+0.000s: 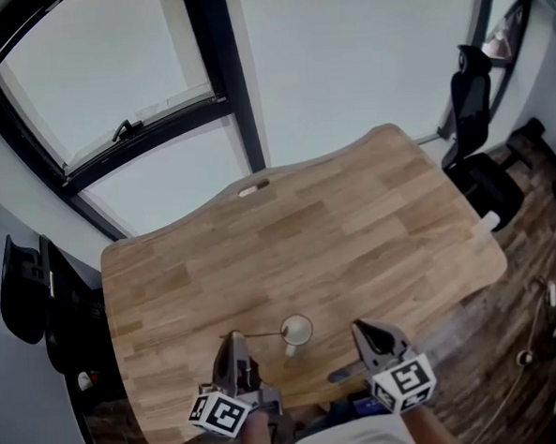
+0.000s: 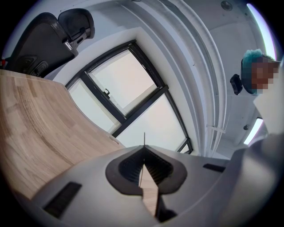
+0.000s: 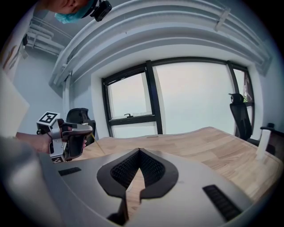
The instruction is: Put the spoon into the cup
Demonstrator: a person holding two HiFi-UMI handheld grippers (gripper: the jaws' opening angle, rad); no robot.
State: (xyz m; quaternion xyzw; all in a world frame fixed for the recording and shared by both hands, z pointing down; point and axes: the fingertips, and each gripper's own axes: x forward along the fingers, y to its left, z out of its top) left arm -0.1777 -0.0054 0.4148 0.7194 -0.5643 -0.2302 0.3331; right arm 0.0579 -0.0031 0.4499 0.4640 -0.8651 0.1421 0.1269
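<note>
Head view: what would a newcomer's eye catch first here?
A pale cup stands alone on the wide wooden table, close to the person's edge. The left gripper is shut on a thin spoon, whose far end reaches the cup's rim. The right gripper hangs just right of the cup, jaws together and holding nothing.

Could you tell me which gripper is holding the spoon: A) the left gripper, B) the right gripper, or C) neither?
A: the left gripper has its jaws shut on the thin handle of the spoon, while the right gripper is shut on nothing.
</note>
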